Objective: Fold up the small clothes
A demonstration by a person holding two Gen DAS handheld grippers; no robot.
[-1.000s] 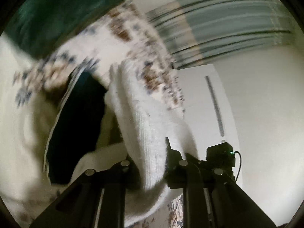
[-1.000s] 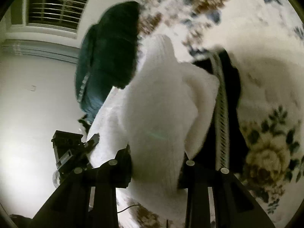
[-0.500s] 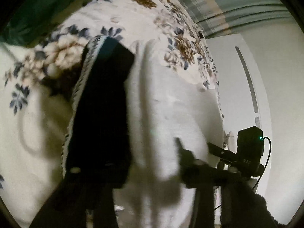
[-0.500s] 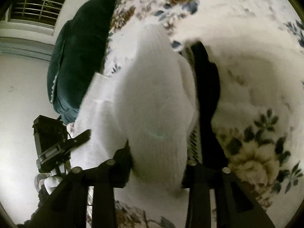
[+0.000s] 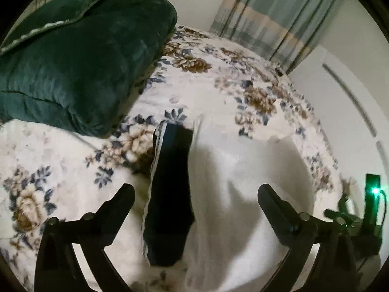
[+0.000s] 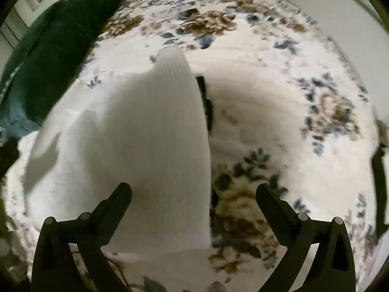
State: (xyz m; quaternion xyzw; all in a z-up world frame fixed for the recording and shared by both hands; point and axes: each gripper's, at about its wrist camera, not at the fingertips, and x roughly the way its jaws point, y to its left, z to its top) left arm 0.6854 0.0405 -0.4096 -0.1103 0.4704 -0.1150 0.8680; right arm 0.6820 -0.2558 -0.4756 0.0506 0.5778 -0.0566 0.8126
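Floral bedspread (image 5: 218,92) fills both views, green quilt (image 5: 73,48) at its far left. White knit garment (image 6: 150,146) lies flat on it, a dark garment (image 5: 170,194) just beside. Left gripper (image 5: 194,194) and right gripper (image 6: 193,192) both hang with jaws wide apart, holding nothing. Judged: one fold laid down. Next: re-grip an edge for the following fold, pinching only the white layer.

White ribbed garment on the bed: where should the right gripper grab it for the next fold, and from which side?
Probably the near hem of the white ribbed garment, approached low from the near side. It lies flat on the floral bedspread, tapering away, and that hem is the closest free edge, between the open right gripper fingers. Avoid its right edge, beside the dark garment.
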